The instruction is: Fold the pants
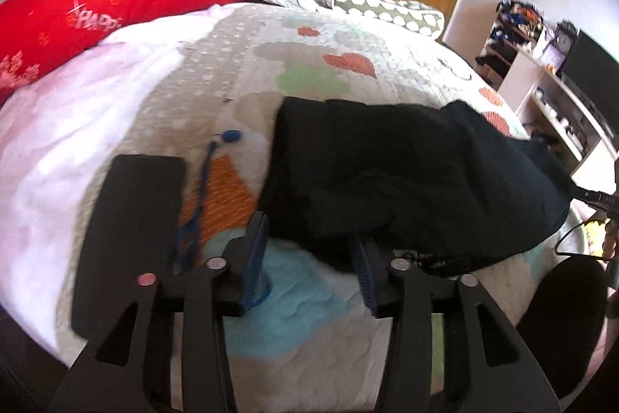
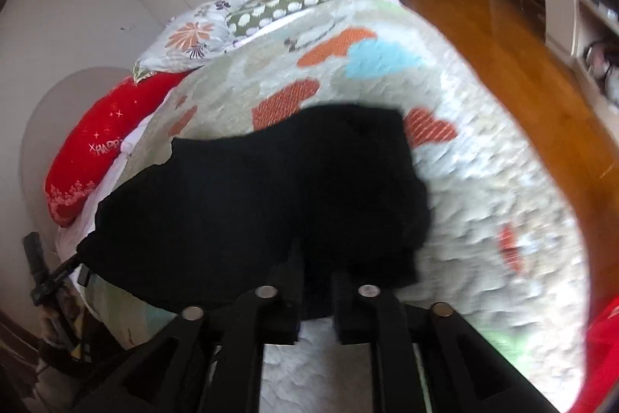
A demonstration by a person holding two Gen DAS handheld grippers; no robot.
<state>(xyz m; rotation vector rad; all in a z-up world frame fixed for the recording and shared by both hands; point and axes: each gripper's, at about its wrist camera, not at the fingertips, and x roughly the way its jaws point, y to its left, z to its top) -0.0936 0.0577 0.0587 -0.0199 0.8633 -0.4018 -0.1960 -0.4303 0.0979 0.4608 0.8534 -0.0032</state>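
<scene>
The black pants [image 1: 406, 173] are lying bunched on the bed's patterned quilt [image 1: 240, 64]. The left gripper [image 1: 309, 258] is standing released, its fingers apart at the pants' near edge. The right gripper [image 2: 315, 277] is clenching a fold of the pants.

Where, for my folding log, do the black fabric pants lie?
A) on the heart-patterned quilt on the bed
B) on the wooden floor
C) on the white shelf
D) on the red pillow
A: the black fabric pants lie bunched on the heart-patterned quilt, clear of the red pillow.
</scene>
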